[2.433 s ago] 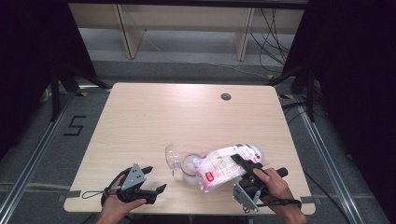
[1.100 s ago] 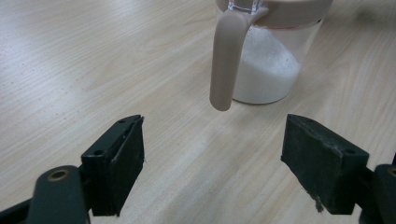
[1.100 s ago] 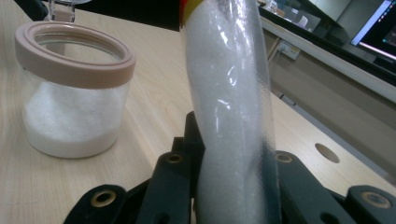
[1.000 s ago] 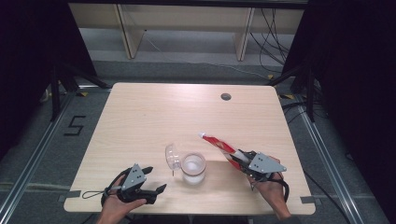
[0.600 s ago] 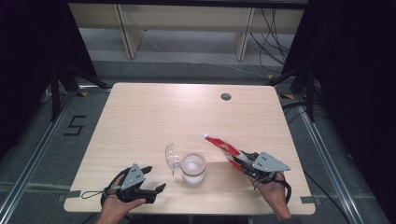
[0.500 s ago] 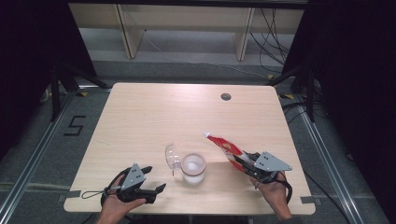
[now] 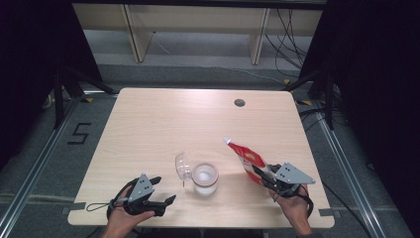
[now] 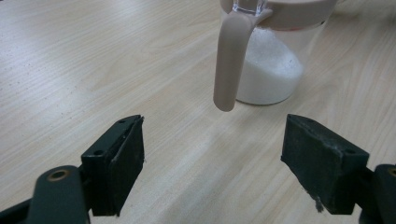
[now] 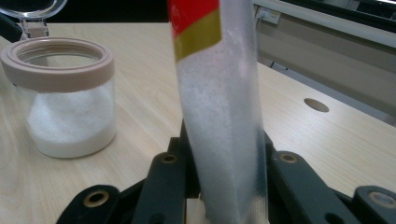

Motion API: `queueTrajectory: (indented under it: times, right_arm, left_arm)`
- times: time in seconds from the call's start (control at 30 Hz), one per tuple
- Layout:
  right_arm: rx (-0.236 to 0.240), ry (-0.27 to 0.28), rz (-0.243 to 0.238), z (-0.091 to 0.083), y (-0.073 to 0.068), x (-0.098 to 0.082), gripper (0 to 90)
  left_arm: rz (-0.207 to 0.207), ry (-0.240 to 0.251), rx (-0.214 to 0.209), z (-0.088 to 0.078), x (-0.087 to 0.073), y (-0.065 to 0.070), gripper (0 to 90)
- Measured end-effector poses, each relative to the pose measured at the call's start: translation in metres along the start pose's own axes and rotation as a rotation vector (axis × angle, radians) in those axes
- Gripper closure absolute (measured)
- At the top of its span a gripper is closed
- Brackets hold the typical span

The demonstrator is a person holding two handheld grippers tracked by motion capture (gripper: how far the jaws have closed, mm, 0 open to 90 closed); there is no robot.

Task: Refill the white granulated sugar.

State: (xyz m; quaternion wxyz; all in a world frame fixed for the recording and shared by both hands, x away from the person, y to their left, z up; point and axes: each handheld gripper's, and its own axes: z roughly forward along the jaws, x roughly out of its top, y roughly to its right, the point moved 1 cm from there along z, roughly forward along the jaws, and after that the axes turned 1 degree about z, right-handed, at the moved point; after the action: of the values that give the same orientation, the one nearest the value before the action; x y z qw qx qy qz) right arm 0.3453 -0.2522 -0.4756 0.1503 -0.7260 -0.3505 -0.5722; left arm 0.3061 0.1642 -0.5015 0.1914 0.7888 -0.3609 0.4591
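Pouch (image 7: 247, 160) of white grains, red-topped, clamped in right claw (image 7: 268, 176); left claw (image 7: 163, 191) spread wide

Lab recording bay, black curtains (image 7: 29, 59), floor rails (image 7: 34, 168), loose cables (image 7: 287, 34)

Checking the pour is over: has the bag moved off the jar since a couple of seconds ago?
Yes. The bag, clamped in the right gripper, now stands right of the jar, no longer tipped over it.

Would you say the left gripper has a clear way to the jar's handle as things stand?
Probably yes. The left gripper is open, and the handle hangs straight ahead of its jaws with bare table between. The right gripper, holding the bag, is off on the jar's far side.
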Motion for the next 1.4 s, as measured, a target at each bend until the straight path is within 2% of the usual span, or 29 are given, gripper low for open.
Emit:
queueTrajectory:
  times: [0.13, 0.3, 0.47, 0.6, 0.63, 0.67, 0.73, 0.77, 0.8, 0.83, 0.87, 0.9, 0.93, 0.97, 1.03, 1.07, 1.13, 1.17, 1.23, 1.27, 1.3, 1.33, 1.37, 1.4]
  right_arm:
    - [-0.001, -0.014, 0.006, -0.003, 0.000, -0.001, 74.8]
    - [-0.018, -0.013, 0.052, -0.008, 0.002, -0.003, 73.8]
    - [-0.033, -0.014, 0.027, -0.012, 0.006, -0.004, 72.7]
    - [-0.037, -0.020, 0.075, -0.016, 0.007, -0.007, 72.6]
    - [-0.048, -0.023, 0.087, -0.017, 0.008, -0.008, 72.6]
    - [-0.039, -0.031, 0.101, -0.018, 0.008, -0.009, 72.6]
    - [-0.049, -0.040, 0.131, -0.021, 0.008, -0.010, 72.4]
    - [-0.053, -0.027, 0.106, -0.021, 0.011, -0.011, 72.4]
    - [-0.053, -0.040, 0.126, -0.023, 0.010, -0.012, 72.3]
    - [-0.069, -0.015, 0.090, -0.022, 0.013, -0.012, 72.1]
    - [-0.067, -0.017, 0.105, -0.023, 0.012, -0.013, 71.8]
    - [-0.061, -0.027, 0.093, -0.024, 0.014, -0.014, 71.2]
    - [-0.064, -0.039, 0.135, -0.025, 0.012, -0.014, 70.5]
    - [-0.073, -0.017, 0.122, -0.025, 0.014, -0.015, 69.5]
    - [-0.084, -0.023, 0.133, -0.026, 0.014, -0.015, 65.8]
    - [-0.079, -0.038, 0.176, -0.027, 0.012, -0.014, 62.9]
    - [-0.092, -0.031, 0.168, -0.028, 0.012, -0.013, 58.4]
    - [-0.086, -0.034, 0.207, -0.029, 0.009, -0.013, 56.3]
    - [-0.097, -0.020, 0.212, -0.031, 0.011, -0.012, 51.2]
    - [-0.099, -0.016, 0.261, -0.032, 0.008, -0.012, 49.5]
    - [-0.085, -0.003, 0.243, -0.033, 0.011, -0.012, 48.0]
    - [-0.104, 0.006, 0.226, -0.034, 0.011, -0.012, 46.8]
    - [-0.098, -0.013, 0.242, -0.036, 0.009, -0.012, 45.2]
    - [-0.127, -0.025, 0.262, -0.038, 0.006, -0.013, 43.8]
  left_arm:
    - [-0.003, 0.003, -0.002, 0.000, 0.000, 0.000, 20.7]
    - [0.004, 0.000, -0.002, 0.000, 0.000, 0.000, 20.7]
    - [0.001, 0.000, -0.002, 0.000, 0.000, -0.001, 20.7]
    - [0.004, -0.001, -0.003, 0.000, 0.000, 0.000, 20.6]
    - [-0.004, -0.001, -0.001, 0.000, 0.000, 0.000, 20.7]
    - [-0.012, -0.003, 0.006, 0.000, 0.000, 0.001, 20.7]
    - [-0.001, -0.004, 0.002, 0.000, 0.000, 0.000, 20.7]
    - [-0.009, -0.003, 0.002, 0.000, 0.000, 0.001, 20.7]
    - [-0.001, -0.001, 0.002, 0.000, 0.000, 0.000, 20.6]
    - [-0.007, -0.001, -0.002, 0.000, 0.000, 0.000, 20.7]
    - [-0.001, 0.000, -0.002, 0.000, 0.000, 0.000, 20.6]
    - [0.005, 0.000, -0.002, 0.000, 0.000, 0.000, 20.6]
    - [0.003, -0.001, -0.002, 0.000, 0.000, 0.000, 20.6]
    - [0.004, -0.001, -0.002, 0.000, 0.000, 0.000, 20.6]
    - [0.004, 0.000, -0.001, 0.000, 0.000, 0.000, 20.6]
    - [0.003, 0.000, -0.002, 0.000, 0.000, 0.000, 20.6]
    - [0.002, 0.000, 0.001, 0.000, 0.000, 0.000, 20.6]
    - [0.004, 0.000, 0.002, 0.000, 0.000, 0.000, 20.6]
    - [0.007, -0.006, 0.005, 0.000, 0.000, 0.000, 20.6]
    - [-0.026, -0.004, 0.005, 0.001, 0.000, 0.002, 20.6]
    - [-0.025, -0.003, -0.002, 0.002, 0.000, 0.001, 20.6]
    - [-0.026, 0.000, -0.002, 0.003, 0.000, 0.002, 20.6]
    - [-0.025, -0.002, -0.002, 0.003, 0.000, 0.002, 20.6]
    - [-0.023, -0.005, -0.003, 0.002, 0.000, 0.002, 20.6]
